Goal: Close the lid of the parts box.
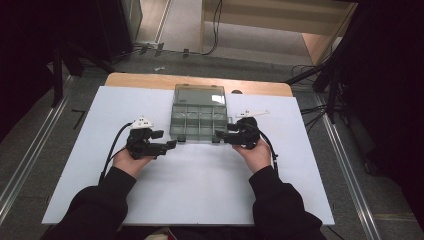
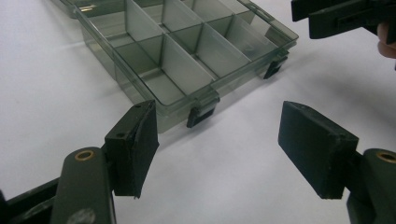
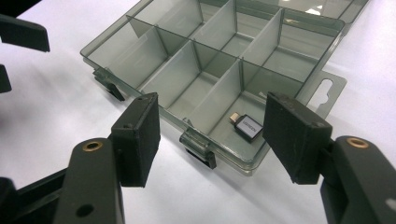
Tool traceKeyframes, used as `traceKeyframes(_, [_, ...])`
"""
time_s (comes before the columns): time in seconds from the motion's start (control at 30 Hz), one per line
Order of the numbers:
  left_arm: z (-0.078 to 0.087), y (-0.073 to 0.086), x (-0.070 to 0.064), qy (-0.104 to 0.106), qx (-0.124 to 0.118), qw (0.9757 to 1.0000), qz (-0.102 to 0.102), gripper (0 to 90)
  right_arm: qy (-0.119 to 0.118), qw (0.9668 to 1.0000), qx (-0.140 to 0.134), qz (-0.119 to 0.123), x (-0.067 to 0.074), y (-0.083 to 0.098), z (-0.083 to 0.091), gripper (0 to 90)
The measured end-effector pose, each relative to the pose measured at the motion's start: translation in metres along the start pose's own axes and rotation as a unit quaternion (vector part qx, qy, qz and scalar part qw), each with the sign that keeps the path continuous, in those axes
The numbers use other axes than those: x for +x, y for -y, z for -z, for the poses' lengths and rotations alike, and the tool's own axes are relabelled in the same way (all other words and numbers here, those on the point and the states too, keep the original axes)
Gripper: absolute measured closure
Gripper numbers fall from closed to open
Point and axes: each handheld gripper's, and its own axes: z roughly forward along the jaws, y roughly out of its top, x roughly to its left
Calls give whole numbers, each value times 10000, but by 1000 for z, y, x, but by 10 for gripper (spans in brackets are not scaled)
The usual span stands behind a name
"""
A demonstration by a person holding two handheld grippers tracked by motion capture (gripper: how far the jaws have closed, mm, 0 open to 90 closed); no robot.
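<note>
Between both tongs (image 1: pixel 172 144) (image 1: pixel 218 135), organizer box (image 1: pixel 198 120).

The box (image 2: pixel 187 56) runs off the top edge in both gripper views. Lettering on the small adapter (image 3: pixel 246 127) in its corner compartment is too small to read.

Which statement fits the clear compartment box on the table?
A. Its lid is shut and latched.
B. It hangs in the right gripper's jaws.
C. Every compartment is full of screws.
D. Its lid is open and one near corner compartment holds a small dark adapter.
D: the compartment box lies open on the table, and a small dark adapter sits in its near corner compartment.
</note>
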Motion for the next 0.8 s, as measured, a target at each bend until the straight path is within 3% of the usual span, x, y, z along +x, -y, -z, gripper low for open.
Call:
traceKeyframes(0.27, [-8, -1, 0, 266, 82, 9995, -151, 169, -36, 10000, 23, 12, 0, 1, 0, 356])
traceKeyframes(0.4, [-8, -3, 1, 325, -15, 9995, -45, 158, -3, 10000, 38, -5, -2, 1, -1, 356])
traceKeyframes(0.47, [-8, -5, 3, 323, 3, 9995, 4, 160, 19, 10000, 45, -16, -3, 1, -1, 355])
traceKeyframes(0.57, [-11, -10, 6, 131, 63, 9999, 53, 175, 37, 10000, 19, -36, -4, 1, -2, 355])
traceKeyframes(0.8, [-19, -22, 13, 104, -5, 9999, 83, 180, 76, 9999, 37, -64, -8, -3, -6, 355])
